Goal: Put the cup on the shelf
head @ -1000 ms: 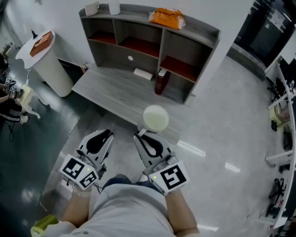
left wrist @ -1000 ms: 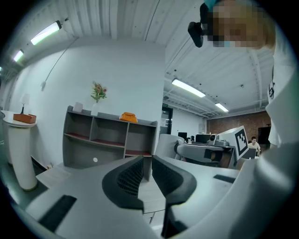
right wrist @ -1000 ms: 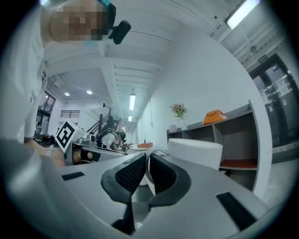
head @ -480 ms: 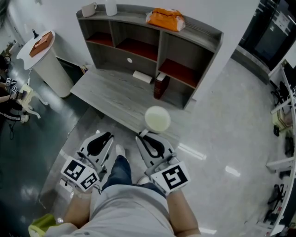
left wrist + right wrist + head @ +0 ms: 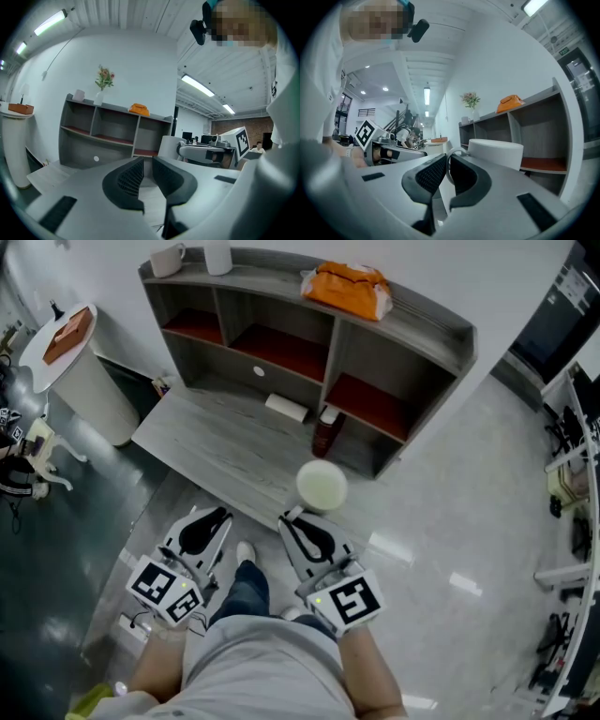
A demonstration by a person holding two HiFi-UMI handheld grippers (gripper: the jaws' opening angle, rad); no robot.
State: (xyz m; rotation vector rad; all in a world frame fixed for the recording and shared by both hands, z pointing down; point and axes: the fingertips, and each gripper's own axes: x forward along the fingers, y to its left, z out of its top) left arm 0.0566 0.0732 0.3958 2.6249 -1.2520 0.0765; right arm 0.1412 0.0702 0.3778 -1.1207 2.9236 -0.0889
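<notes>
A pale cup [image 5: 322, 486] hangs in front of my right gripper [image 5: 292, 518], whose jaws are shut on its handle; in the right gripper view the cup [image 5: 494, 153] rises just past the gripper [image 5: 446, 173] with the handle loop between the pads. The grey shelf unit [image 5: 412, 329] with red-lined compartments stands ahead, beyond a low grey table [image 5: 220, 446]. My left gripper [image 5: 208, 524] is level with the right one, jaws close together with nothing between them; it [image 5: 146, 176] faces the shelf [image 5: 84, 115].
On the shelf top sit an orange bag [image 5: 347, 285], a white mug [image 5: 167, 259] and a white vase [image 5: 217, 255]. A dark red bottle [image 5: 325, 431] and a white box [image 5: 285, 408] stand on the table. A white round stand [image 5: 80, 367] is at left.
The view has moved closer to the shelf and table. Both grippers keep their pose, and the cup stays held in the right one. A leg now shows between the grippers.
</notes>
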